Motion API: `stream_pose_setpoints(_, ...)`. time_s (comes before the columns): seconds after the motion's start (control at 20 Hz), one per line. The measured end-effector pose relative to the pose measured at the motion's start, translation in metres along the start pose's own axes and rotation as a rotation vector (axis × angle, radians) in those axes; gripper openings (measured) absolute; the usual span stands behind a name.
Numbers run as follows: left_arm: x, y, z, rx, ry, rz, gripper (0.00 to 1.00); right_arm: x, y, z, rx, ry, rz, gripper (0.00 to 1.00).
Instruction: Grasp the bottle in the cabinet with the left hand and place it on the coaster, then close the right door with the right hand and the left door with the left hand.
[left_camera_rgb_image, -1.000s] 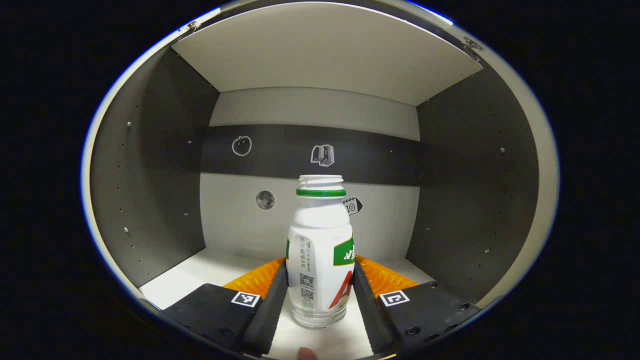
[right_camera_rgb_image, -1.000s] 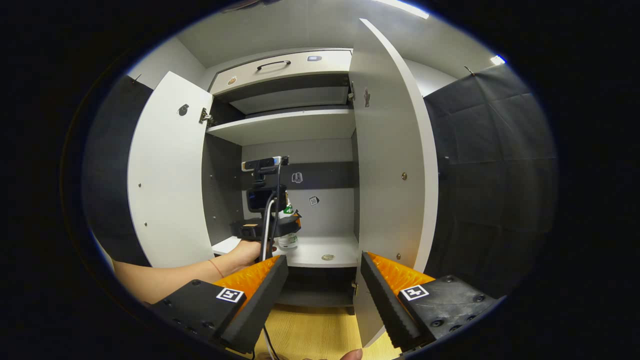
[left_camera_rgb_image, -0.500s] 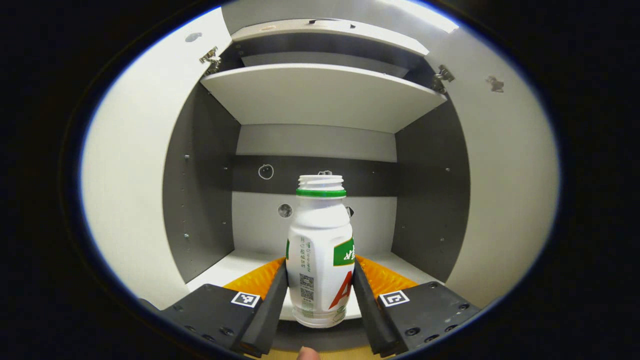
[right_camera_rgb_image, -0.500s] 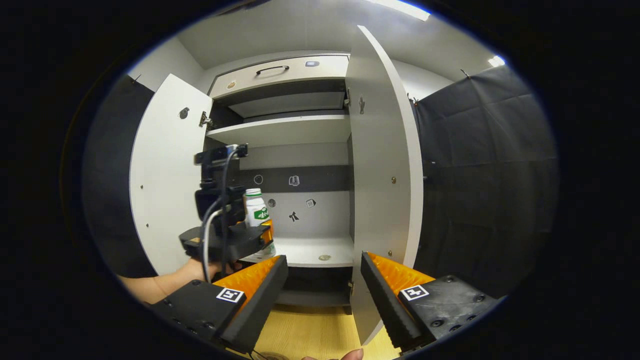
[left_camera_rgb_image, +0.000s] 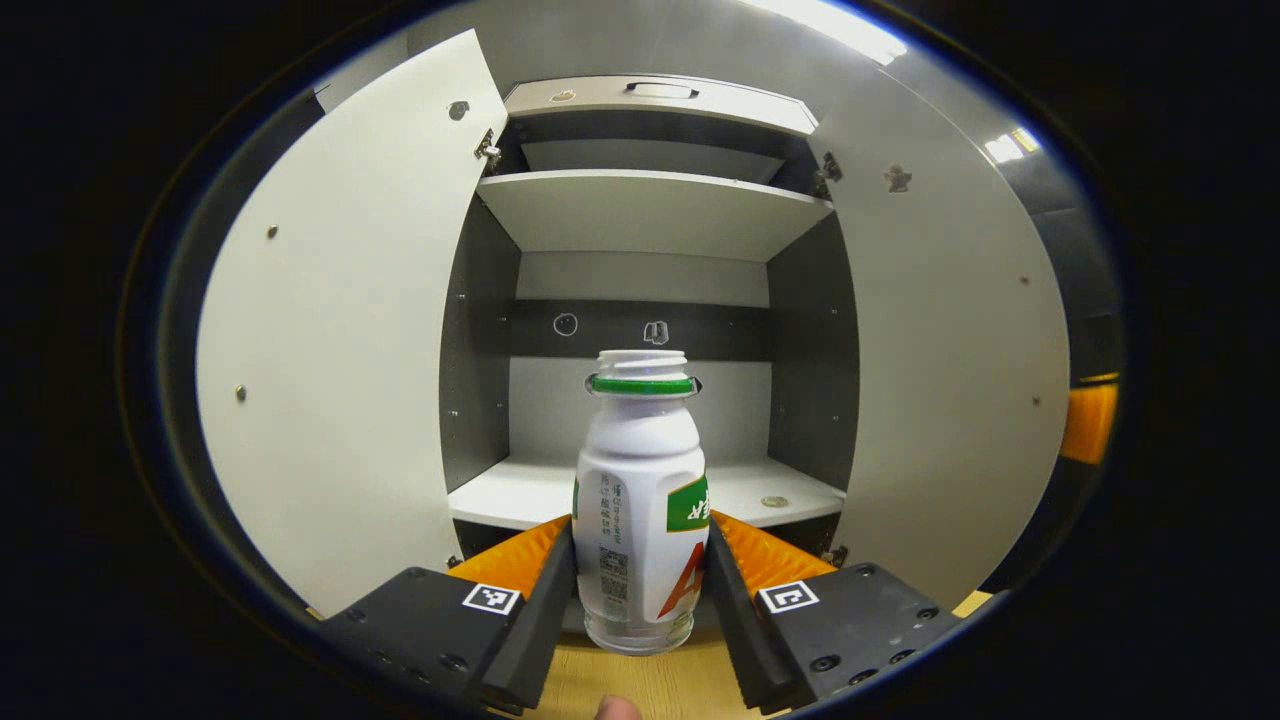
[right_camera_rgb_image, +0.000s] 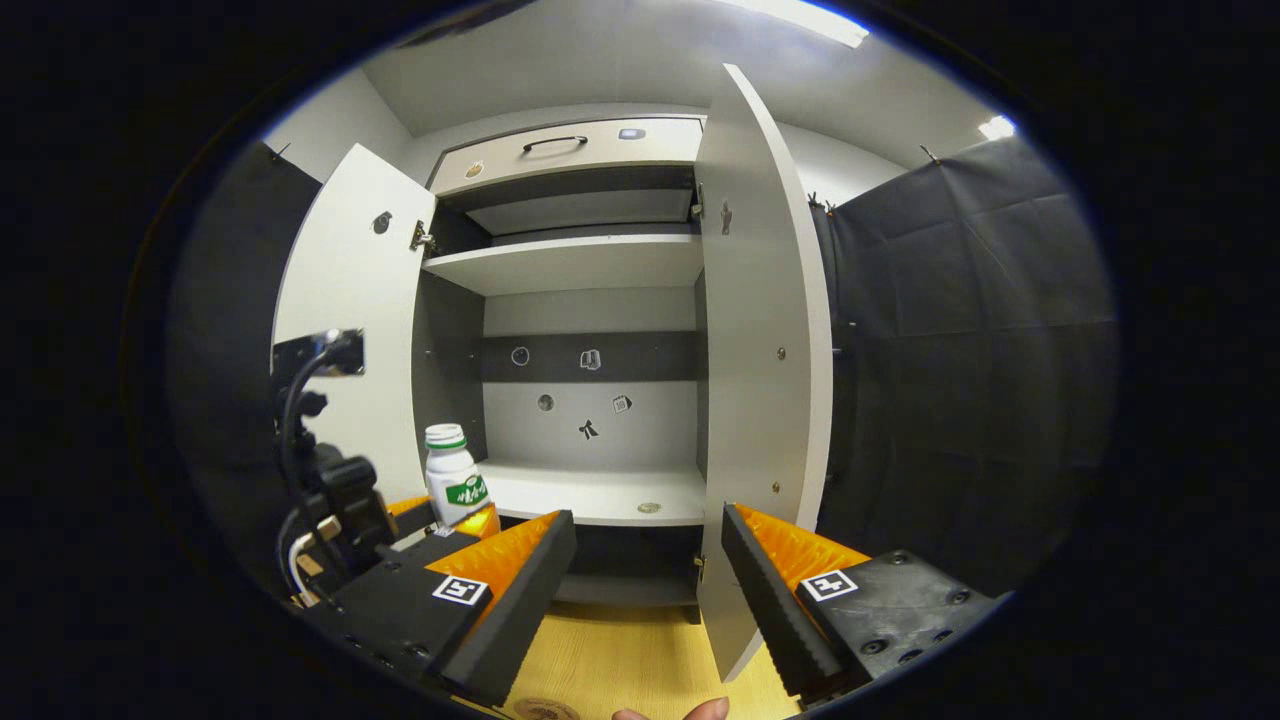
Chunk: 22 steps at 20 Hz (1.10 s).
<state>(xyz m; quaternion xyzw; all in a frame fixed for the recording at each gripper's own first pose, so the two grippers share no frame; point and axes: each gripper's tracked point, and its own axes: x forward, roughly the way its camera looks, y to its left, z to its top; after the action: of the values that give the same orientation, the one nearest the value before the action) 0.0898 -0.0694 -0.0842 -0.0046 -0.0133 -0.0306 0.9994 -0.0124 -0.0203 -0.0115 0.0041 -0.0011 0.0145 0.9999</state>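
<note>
A white bottle (left_camera_rgb_image: 640, 500) with a green neck ring and an open top stands upright between the fingers of my left gripper (left_camera_rgb_image: 640, 525), which is shut on its lower body. It hangs in front of the open cabinet, outside the shelf (left_camera_rgb_image: 520, 495). In the right gripper view the bottle (right_camera_rgb_image: 452, 478) and the left gripper (right_camera_rgb_image: 450, 515) sit low at the left, by the left door (right_camera_rgb_image: 345, 330). My right gripper (right_camera_rgb_image: 648, 520) is open and holds nothing, facing the cabinet, with the right door's (right_camera_rgb_image: 765, 330) edge just ahead. A round brown rim (right_camera_rgb_image: 545, 710), perhaps the coaster, peeks in at the bottom.
Both doors stand wide open: the left door (left_camera_rgb_image: 340, 330) and the right door (left_camera_rgb_image: 950, 350). A small flat disc (left_camera_rgb_image: 773, 501) lies on the white shelf. A wooden surface (right_camera_rgb_image: 640, 660) lies below the cabinet. A drawer with a handle (right_camera_rgb_image: 553, 143) tops the cabinet.
My left gripper has drawn the bottle back out of the cabinet and lower, to the left in the right gripper view. The right gripper has barely moved.
</note>
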Motion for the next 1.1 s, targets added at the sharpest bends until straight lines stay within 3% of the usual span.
stream_pose_setpoints(0.35,-0.068,-0.013,-0.087,0.008,0.067,-0.033,0.72,-0.005,-0.006,0.010,-0.026,-0.078,-0.024,0.97)
stream_pose_setpoints(0.65,-0.107,-0.037,-0.155,-0.016,0.098,-0.100,0.72,-0.002,-0.030,-0.010,-0.010,-0.045,-0.065,0.97)
stream_pose_setpoints(1.1,-0.137,-0.054,-0.250,-0.074,0.167,-0.145,0.72,0.010,-0.049,-0.032,-0.072,-0.028,-0.068,0.97)
